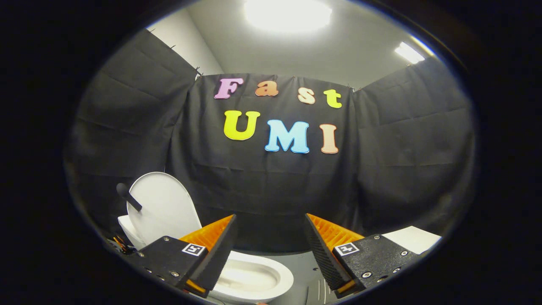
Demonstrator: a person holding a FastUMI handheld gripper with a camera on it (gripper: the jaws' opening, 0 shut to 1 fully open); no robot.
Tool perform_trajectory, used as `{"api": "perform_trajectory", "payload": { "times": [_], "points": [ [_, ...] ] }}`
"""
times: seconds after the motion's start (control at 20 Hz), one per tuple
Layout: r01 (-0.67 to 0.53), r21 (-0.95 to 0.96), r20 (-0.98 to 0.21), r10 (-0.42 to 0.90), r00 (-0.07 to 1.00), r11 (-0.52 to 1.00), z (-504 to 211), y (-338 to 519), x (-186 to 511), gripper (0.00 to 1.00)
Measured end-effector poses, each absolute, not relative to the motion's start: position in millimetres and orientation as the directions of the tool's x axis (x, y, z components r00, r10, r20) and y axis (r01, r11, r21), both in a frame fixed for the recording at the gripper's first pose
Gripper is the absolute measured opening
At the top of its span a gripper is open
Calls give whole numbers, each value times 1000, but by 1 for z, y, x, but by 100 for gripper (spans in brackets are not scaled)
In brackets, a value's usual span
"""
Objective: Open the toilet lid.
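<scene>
The black cloth wall [271, 186] hangs in soft creases across the whole booth, under a pale matte ceiling [338, 46] with two glaring light panels [288, 15]. Against the cloth, beyond and to the left of the fingers, the toilet lid [163, 207] stands raised: a smooth, glossy white oval, upright and leaning slightly back, with a short dark rod-like handle [128, 197] jutting from its left edge. Below it the toilet bowl [254, 277] lies open, a rounded white ceramic rim partly covered by the left finger. A flat white surface [413, 238] shows beyond the right finger. The gripper [269, 231] has its fingers spread wide apart, holding nothing; their inner faces are ribbed, and each block-like base carries a small square marker [194, 249].
</scene>
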State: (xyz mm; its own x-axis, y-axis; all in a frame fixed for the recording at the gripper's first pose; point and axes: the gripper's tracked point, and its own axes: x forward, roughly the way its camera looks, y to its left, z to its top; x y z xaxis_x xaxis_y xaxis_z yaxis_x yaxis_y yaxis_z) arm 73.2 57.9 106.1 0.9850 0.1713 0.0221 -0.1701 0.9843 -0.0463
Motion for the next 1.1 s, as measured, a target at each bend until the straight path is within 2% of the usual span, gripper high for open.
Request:
{"api": "perform_trajectory", "payload": {
  "times": [0.4,1.1],
  "points": [
    [-103,-50,16,103,995,993,72,34,17,95],
    [79,34,-111,-75,991,996,-11,-12,7,95]
  ]
}}
